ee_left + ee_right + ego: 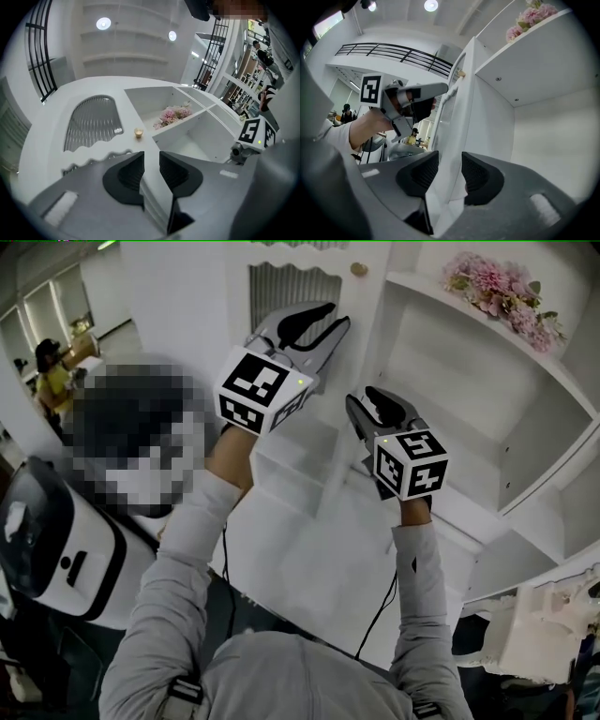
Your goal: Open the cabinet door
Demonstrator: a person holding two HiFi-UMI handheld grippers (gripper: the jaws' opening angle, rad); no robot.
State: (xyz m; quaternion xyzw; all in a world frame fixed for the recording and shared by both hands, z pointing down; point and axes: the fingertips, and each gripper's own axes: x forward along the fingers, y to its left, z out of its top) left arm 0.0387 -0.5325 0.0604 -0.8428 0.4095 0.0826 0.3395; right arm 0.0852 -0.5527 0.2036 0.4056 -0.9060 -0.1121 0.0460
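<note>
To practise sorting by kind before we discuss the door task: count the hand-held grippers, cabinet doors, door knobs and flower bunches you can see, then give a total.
Grey two-jaw hand-held grippers: 2, the left gripper and the right gripper
White cabinet door with ribbed panel: 1
Small round gold-coloured knob: 1
Pink flower bunch: 1
Total: 5

Smooth matt white cabinet door [129, 110]

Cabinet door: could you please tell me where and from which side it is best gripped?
Take the cabinet door by its free vertical edge, below the round knob, coming edge-on from the front so one jaw goes each side. The door stands ajar, its panel thin and flat, so that edge probably suits jaws better than the knob.
</note>
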